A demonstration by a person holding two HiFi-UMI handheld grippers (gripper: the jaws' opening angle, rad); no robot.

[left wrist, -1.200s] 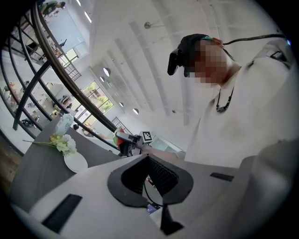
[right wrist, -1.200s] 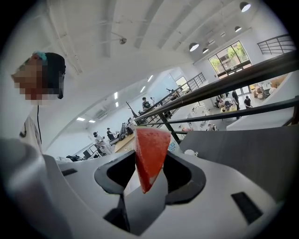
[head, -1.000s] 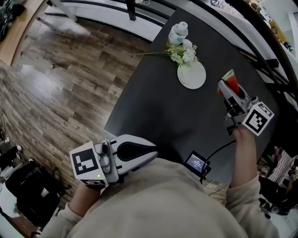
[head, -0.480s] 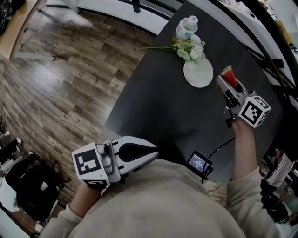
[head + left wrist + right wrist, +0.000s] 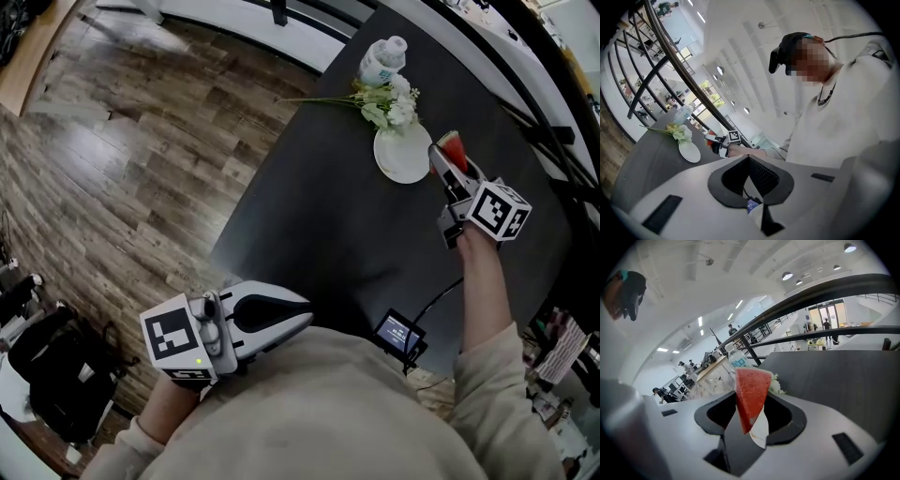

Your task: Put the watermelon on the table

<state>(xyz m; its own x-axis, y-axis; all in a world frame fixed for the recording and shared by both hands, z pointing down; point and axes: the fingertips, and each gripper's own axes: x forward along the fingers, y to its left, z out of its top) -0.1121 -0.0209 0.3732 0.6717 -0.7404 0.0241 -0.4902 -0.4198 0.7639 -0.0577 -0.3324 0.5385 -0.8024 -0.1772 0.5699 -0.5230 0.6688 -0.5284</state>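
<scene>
- Head view: the right gripper (image 5: 441, 161) grips the watermelon slice (image 5: 454, 147) above the dark tabletop (image 5: 328, 216), just beside the white plate (image 5: 401, 156) toward the far right edge; the left gripper (image 5: 306, 315) hangs by the near left corner
- Left gripper view: jaws pressed together, nothing between them
- Right gripper view: jaws clamped on the red watermelon slice (image 5: 751, 392), its narrow tip pointing down

We see watermelon (image 5: 751, 394) red. Table (image 5: 328, 216) dark grey. Plate (image 5: 401, 157) white. Flowers (image 5: 389, 101) white, leaves green. Floor (image 5: 122, 169) brown, wood stripes. Left gripper (image 5: 306, 315) white, its cube black-and-white squares.
</scene>
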